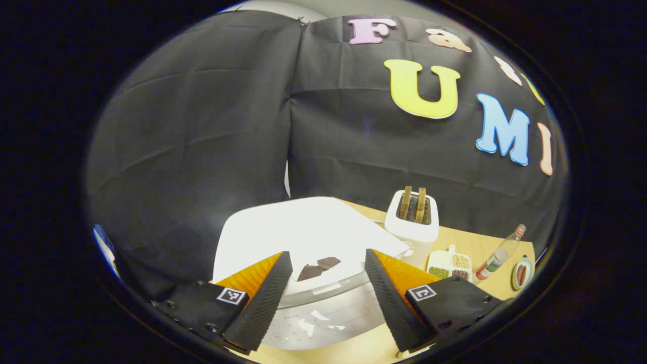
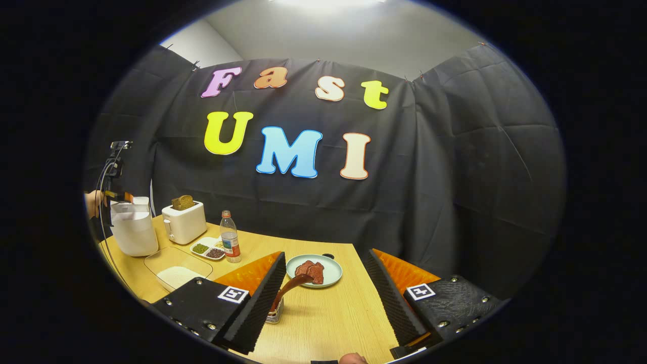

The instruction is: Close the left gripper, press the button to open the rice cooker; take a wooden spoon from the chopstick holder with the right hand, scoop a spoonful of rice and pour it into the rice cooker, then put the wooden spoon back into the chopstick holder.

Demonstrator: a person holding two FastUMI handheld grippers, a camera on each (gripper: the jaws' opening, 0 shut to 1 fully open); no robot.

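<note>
1. The left gripper (image 1: pixel 328 298) is hovering just above the front of the white rice cooker (image 1: pixel 303 237), its fingers spread wide with nothing between them. The task asks for them closed before pressing, so that step is not yet done.
2. The rice cooker's lid is lying shut. Its front panel (image 1: pixel 323 313), where the button presumably is, is sitting directly below and between the open fingers, so the coming press looks like a short move down and forward.
3. The right gripper (image 2: pixel 328 303) is hanging well apart from the rice cooker (image 2: pixel 132 230), also wide open and empty.
4. The wooden spoon (image 2: pixel 290 288) is standing in the chopstick holder (image 2: pixel 274 316), touching or just beside the right gripper's left finger; its long axis is rising and leaning toward the plate (image 2: pixel 331 273).
5. The tray of rice (image 2: pixel 177 273) is lying just in front of the rice cooker.
</note>
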